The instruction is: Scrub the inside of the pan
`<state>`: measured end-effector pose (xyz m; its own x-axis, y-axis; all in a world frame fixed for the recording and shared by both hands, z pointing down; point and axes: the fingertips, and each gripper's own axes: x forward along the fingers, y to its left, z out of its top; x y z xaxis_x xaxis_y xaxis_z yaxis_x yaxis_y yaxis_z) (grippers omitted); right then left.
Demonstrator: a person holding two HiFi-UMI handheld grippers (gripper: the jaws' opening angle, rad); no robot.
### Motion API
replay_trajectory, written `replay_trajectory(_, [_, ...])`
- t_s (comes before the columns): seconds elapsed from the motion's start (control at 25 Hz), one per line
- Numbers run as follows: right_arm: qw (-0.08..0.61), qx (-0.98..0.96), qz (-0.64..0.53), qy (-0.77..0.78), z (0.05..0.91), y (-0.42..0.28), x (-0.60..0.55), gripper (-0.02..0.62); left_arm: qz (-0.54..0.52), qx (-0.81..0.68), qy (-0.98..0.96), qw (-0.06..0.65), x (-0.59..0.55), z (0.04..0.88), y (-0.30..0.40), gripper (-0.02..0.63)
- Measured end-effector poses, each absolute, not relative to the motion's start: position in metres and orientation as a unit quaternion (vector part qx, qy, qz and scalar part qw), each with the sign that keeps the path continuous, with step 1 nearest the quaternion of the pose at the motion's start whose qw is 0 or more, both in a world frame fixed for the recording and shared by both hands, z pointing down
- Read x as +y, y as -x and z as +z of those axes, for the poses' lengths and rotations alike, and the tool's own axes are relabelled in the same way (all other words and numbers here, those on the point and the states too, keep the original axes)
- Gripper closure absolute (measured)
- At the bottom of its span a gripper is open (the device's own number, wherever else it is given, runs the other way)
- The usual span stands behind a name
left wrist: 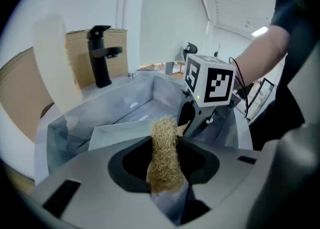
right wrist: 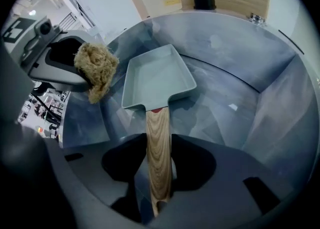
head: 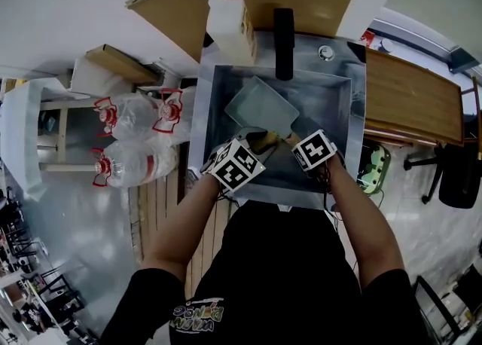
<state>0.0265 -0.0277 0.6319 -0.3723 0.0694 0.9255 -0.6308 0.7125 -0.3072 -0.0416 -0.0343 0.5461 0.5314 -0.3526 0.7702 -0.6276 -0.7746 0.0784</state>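
The pan [right wrist: 159,80] lies flat in the sink [head: 346,87], its wooden handle [right wrist: 158,138] pointing to 6 o'clock, towards the person. The right tongs [right wrist: 160,173] pinch that handle and steady it. The left tongs [left wrist: 166,173] are clamped on a straw-coloured scrubber [left wrist: 164,138], which hangs clear of the pan, off its 9 o'clock rim. I'd say the scrubbing is between strokes. The next move calls for bringing the scrubber down onto the pan floor and rubbing while the handle is held firm. By count there is one pan, one scrubber, one black tap [head: 283,42] at 12 o'clock and one soap bottle [head: 226,23] at 11. Off at 9 o'clock lie water bottles [head: 135,114], perhaps three; they overlap too much to be sure
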Motion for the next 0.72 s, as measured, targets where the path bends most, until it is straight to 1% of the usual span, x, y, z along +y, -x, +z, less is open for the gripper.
replay_trajectory(0.24, [0.485,-0.790,0.316,-0.201,0.603,-0.031,-0.036,0.436,0.311,-0.375,-0.849,0.205,-0.027,0.511,0.045,0.462])
replay_trajectory(0.4, [0.421,-0.838,0.274,-0.214,0.561,-0.025,-0.049,0.437,0.240,-0.437,-0.838,0.222,-0.023,0.481,0.047,0.462])
replay_trajectory(0.44, [0.400,-0.850,0.263,-0.219,0.549,-0.025,-0.054,0.447,0.223,-0.453,-0.835,0.220,-0.022,0.472,0.048,0.462])
replay_trajectory(0.48, [0.377,-0.862,0.251,-0.227,0.535,-0.026,-0.058,0.474,0.208,-0.469,-0.831,0.214,-0.021,0.463,0.050,0.462])
replay_trajectory(0.56, [0.329,-0.882,0.231,-0.246,0.506,-0.032,-0.062,0.558,0.188,-0.500,-0.822,0.198,-0.015,0.445,0.052,0.462])
replay_trajectory(0.6, [0.307,-0.890,0.221,-0.253,0.491,-0.035,-0.063,0.584,0.180,-0.514,-0.817,0.190,-0.010,0.437,0.053,0.462])
replay_trajectory(0.72, [0.248,-0.912,0.192,-0.265,0.447,-0.047,-0.061,0.585,0.153,-0.549,-0.804,0.172,0.004,0.413,0.056,0.462])
